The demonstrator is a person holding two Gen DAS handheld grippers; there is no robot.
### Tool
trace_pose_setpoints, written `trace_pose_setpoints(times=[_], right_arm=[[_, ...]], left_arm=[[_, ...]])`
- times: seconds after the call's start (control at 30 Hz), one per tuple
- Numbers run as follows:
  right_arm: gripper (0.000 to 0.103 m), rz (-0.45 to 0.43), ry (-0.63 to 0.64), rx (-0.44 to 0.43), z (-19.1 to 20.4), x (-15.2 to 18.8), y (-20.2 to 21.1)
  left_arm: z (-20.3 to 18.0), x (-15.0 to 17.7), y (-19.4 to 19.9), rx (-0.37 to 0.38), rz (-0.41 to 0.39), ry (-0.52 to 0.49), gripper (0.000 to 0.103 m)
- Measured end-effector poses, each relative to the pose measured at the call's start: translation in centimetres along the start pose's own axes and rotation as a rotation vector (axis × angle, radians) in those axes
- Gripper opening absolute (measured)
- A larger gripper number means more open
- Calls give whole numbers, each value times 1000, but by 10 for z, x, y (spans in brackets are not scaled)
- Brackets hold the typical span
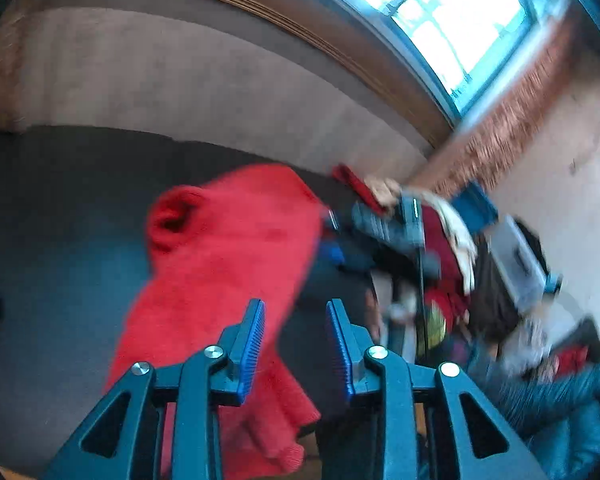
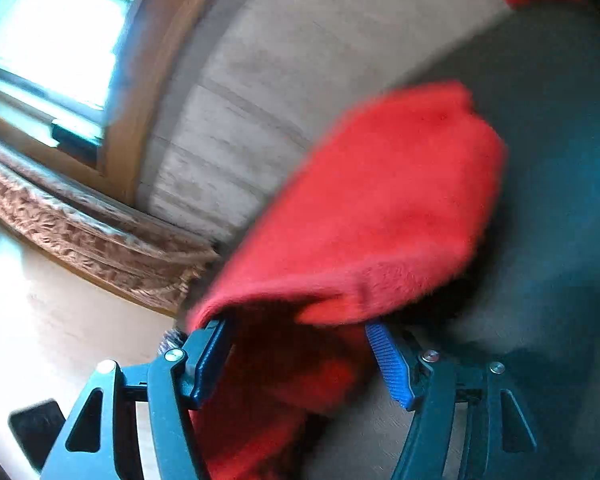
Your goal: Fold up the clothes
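The left claw (image 1: 296, 344) stands with its jaws spread and nothing between the blue pads; the red knitted garment (image 1: 228, 264) lies just ahead of it and a little to its left, draped over a dark grey surface (image 1: 60, 216) that I cannot name for certain. The garment looks bunched, with a rolled opening at its far end, not flat or squared.

The right claw (image 2: 300, 354) is also spread wide, with the same red garment (image 2: 380, 208) hanging between and over its jaws. Cloth touches the left pad, but the pads do not appear to press it, so I judge it loose and not gripped.

Off to the right of the left claw sits a heap of mixed clothes (image 1: 448, 264) beside a pale plastic box (image 1: 516, 264), apparently unfolded.

By my reading, the folding is early: this piece has no clean fold visible, and the heap remains.
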State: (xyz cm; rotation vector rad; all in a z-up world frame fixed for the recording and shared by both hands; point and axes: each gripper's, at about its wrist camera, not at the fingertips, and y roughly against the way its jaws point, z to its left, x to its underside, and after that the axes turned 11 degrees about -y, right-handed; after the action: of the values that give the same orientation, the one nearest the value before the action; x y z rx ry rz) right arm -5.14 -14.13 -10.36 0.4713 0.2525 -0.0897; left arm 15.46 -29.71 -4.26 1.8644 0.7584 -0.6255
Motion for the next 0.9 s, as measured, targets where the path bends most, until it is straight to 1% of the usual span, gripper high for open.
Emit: trace_pose_setpoints(times=[0.03,0.07,0.1,0.17,0.2,0.23,0.3,0.4,0.43,0.47,0.5,0.57,0.6,0.67,0.7,0.73,0.8,0.83,0.9], right_arm=[[69,8,9,-49,15,-9,-6],[69,64,21,-95,34,-19,-21],[70,92,49,-82,49,-25,-36],[75,144,109,-53,76,-32,-68],[76,191,129,-42,86,-34,-89],[76,236,142,-18,88,-33,-107],[76,323,169,29,94,-31,-143],[76,369,205,73,98,-25,-171],[76,361,214,76,98,-26,-167],[76,341,225,51,102,-27,-160],[76,310,242,3,104,-27,-143],[76,275,281,-37,107,-19,-115],[76,260,324,-24,107,-10,-91],[77,255,358,-4,104,5,-62],[77,261,342,-10,95,14,-45],[80,269,323,-16,86,23,-29],[84,290,207,-32,56,41,-3],[87,303,156,-32,44,48,-1],[88,335,37,-27,16,62,-1]], left_arm=[[-5,-1,-8,-17,20,-33,36],[-10,-3,-16,-47,40,-66,36],[-11,-5,-25,-91,59,-87,36],[-2,-11,-41,-250,90,-90,36],[3,-14,-46,-329,100,-86,36],[10,-18,-49,-367,103,-73,36],[27,-26,-53,-392,103,-38,36],[55,-36,-59,-453,122,-10,37],[68,-37,-63,-479,148,15,37],[81,-38,-67,-487,175,54,37],[92,-37,-71,-463,183,95,37],[110,-35,-76,-396,183,160,37],[113,-36,-79,-372,183,175,37],[114,-37,-82,-311,161,189,37],[116,-37,-84,-293,157,197,38],[117,-37,-86,-279,155,205,38],[120,-35,-94,-268,174,232,38],[121,-33,-99,-264,186,247,38],[128,-28,-108,-255,210,274,38]])
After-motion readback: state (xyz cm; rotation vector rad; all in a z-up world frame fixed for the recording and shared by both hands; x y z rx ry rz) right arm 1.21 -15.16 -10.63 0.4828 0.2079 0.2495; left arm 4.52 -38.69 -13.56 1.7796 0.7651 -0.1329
